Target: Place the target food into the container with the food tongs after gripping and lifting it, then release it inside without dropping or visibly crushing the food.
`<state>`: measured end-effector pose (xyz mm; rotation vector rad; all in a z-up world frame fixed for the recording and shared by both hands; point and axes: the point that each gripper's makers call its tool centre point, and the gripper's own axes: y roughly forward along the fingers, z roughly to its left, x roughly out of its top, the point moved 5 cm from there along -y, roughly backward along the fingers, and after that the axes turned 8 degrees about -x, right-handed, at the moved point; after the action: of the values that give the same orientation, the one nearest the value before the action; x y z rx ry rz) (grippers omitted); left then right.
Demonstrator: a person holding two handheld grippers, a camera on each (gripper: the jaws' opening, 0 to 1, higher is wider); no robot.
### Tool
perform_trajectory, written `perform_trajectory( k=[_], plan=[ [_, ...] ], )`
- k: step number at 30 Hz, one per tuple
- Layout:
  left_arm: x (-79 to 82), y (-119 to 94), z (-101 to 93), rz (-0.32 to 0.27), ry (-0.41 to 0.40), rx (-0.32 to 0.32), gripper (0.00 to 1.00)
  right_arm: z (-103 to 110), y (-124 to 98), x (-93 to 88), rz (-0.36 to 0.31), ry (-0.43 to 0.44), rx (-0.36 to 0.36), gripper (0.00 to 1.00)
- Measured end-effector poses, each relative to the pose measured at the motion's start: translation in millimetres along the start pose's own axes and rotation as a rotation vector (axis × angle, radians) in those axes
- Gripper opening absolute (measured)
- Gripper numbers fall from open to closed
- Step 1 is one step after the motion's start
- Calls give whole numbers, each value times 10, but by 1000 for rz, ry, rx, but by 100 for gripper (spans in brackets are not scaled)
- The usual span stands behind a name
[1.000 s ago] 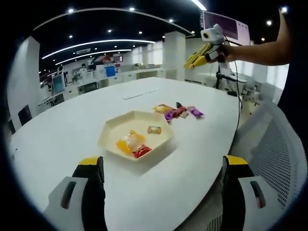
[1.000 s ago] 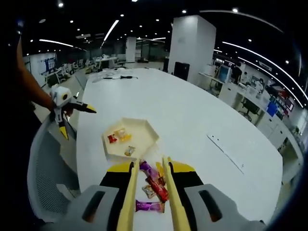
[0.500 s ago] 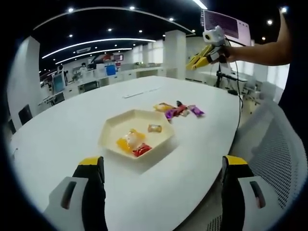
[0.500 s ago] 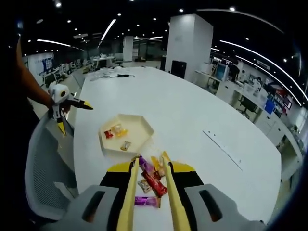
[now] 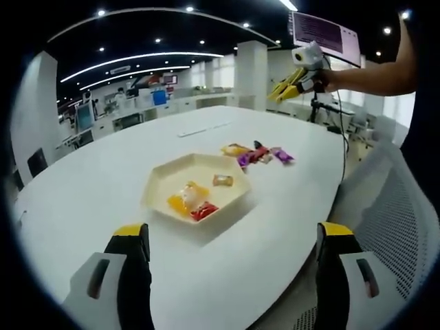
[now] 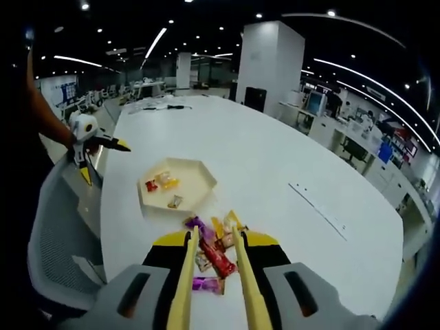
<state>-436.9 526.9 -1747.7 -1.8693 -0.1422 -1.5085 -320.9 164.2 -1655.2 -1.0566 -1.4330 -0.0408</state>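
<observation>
The right gripper (image 6: 213, 237) is hovering over the sweets (image 6: 218, 256) near the table (image 6: 275, 172) edge. Its tongs (image 6: 184, 275) are standing apart, gripping nothing. Next it needs lowering onto one sweet, beside the tray (image 6: 199, 175).

No text, label, brand or number can be read in either view. The wall screen (image 5: 323, 31) at the upper right of the left gripper view shows lines of writing, too small and blurred to make out. The candy wrappers (image 6: 213, 251) at the lower centre of the right gripper view carry print that is likewise illegible.
</observation>
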Motion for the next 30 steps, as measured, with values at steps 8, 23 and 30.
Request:
perform_trajectory(
  k=[8,23,30],
  plan=[
    [-7,-8,18,3,-10,13,97,61,128,-133,16,-10,16,28],
    [-16,-3,21,9,-8,12,96,174,415,-415,89,-32,73,28],
    [-13,-7,22,10,-10,14,96,240,527,-490,119,-62,104,28]
  ],
)
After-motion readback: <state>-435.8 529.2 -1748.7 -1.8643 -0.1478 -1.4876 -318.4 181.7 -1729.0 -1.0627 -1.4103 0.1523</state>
